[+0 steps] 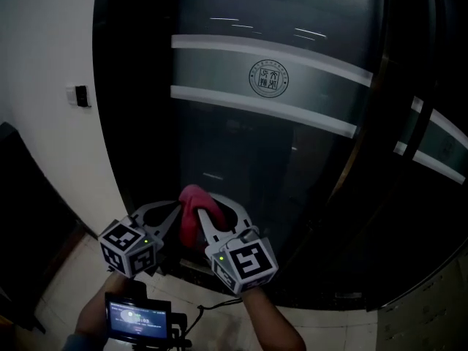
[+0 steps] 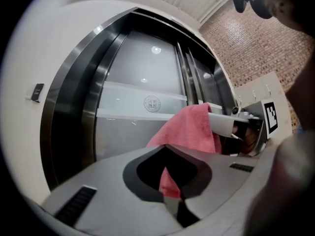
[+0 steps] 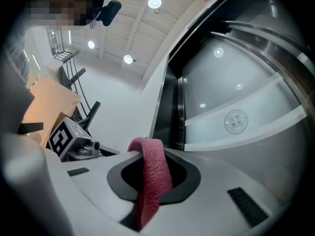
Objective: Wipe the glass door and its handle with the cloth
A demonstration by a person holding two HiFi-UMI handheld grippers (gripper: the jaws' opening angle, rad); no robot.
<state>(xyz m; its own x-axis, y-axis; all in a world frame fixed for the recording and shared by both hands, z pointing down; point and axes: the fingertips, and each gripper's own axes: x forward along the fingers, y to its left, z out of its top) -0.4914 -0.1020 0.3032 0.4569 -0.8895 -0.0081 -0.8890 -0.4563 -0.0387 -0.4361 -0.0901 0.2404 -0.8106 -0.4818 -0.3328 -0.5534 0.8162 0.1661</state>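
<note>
judging from how things lie, the wiping is not yet begun: the pink terry cloth (image 1: pixel 191 214) is held in front of the lower part of the dark glass door (image 1: pixel 241 159), and it cannot be told whether it touches the pane. the left gripper (image 1: pixel 174 212) is closed on one end of the cloth. the right gripper (image 1: pixel 212 214) is clamped on another part, with the fabric running between its jaws and over their tip. the whole pane seems left to do, and the handle too; a dark upright bar (image 1: pixel 356 141) near the door's right edge may be this handle, but it is not sure. the glass is smooth and reflects ceiling lamps, with two frosted bands (image 1: pixel 263 53) and a round emblem (image 1: pixel 269 80) near its upper edge. left of the door is a white wall (image 1: pixel 44 64) with a small dark switch box (image 1: pixel 79 95), and below is a pale tiled floor (image 1: pixel 73 276).
</note>
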